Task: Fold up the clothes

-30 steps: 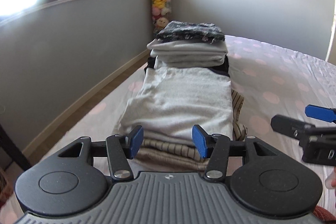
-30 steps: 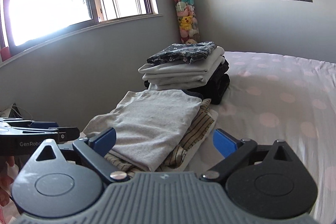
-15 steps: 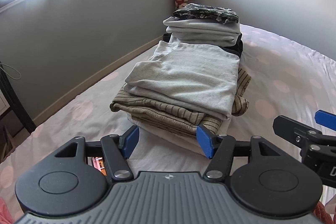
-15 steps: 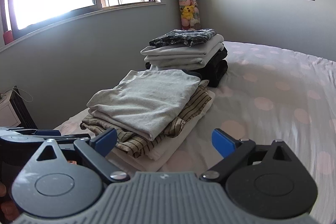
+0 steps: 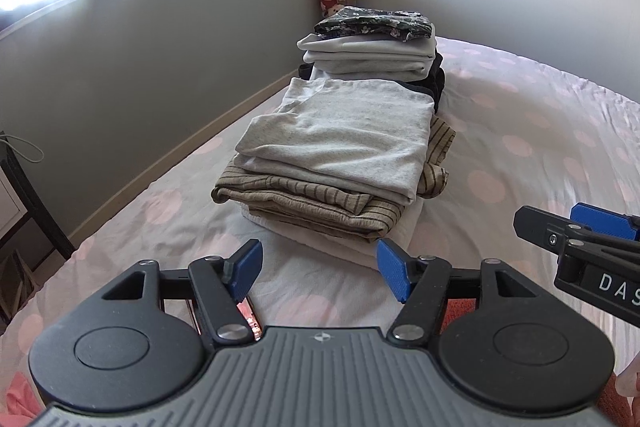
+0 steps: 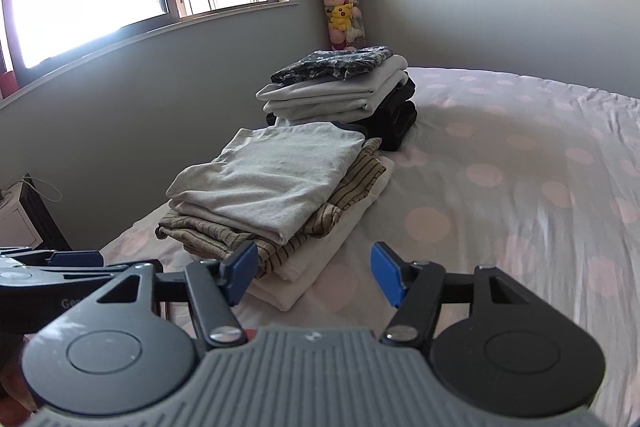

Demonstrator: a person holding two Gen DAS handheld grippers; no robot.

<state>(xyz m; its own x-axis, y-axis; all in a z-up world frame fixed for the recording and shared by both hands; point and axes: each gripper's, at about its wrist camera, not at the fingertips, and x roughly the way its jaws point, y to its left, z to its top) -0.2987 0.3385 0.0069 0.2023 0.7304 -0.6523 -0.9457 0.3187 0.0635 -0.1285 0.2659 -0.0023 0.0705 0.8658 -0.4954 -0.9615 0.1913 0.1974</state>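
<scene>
Clearly little margin for a careless reach. Left gripper [image 5: 319,271]: blue-padded fingers spread apart, holding nothing, hovering just short of the near stack of folded clothes [image 5: 336,163] on the pink-dotted white bedsheet [image 5: 520,163]. Right gripper [image 6: 312,275]: fingers likewise apart and empty, beside the same stack. Pale grey folded top [image 6: 264,179] on the olive striped garment [image 6: 352,187], over a white layer at the bottom. Taller far stack [image 6: 340,87], capped by a dark floral piece, touching or nearly touching the near one. Likely risks: a finger catching the overhanging striped edge and dragging layers askew; a push sliding the near stack into the far one; a pinch grabbing the sheet too.
</scene>
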